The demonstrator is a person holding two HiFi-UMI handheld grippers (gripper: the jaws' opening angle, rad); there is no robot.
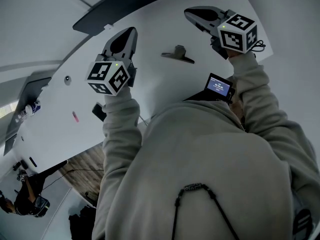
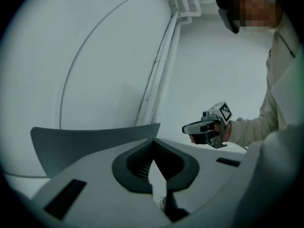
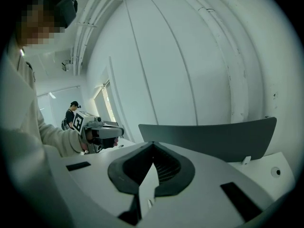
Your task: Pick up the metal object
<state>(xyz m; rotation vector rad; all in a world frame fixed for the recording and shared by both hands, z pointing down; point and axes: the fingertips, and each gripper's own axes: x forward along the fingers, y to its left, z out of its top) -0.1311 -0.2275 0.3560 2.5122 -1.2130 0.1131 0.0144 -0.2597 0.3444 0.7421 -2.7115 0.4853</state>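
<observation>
Seen from above my head, I hold a gripper in each hand over a white tabletop (image 1: 150,84), arms in pale sleeves reaching forward. The metal object (image 1: 177,54), a small grey piece with a flat base and a raised part, lies on the tabletop between the two grippers and apart from both, so either hand could reach it.

My left gripper (image 1: 132,31) has its jaws closed tip to tip with nothing between them. My right gripper (image 1: 190,13) is the same: jaws together and empty. Both point only slightly downward, so each gripper's own view looks over the tabletop toward a dark curved panel (image 3: 209,137) and the wall, and neither shows the object.

Nothing is picked up yet. I judge the jaws of one gripper must open and tip lower before they can close on the object's raised part. A black device with a lit screen (image 1: 219,86) hangs at my chest.
</observation>
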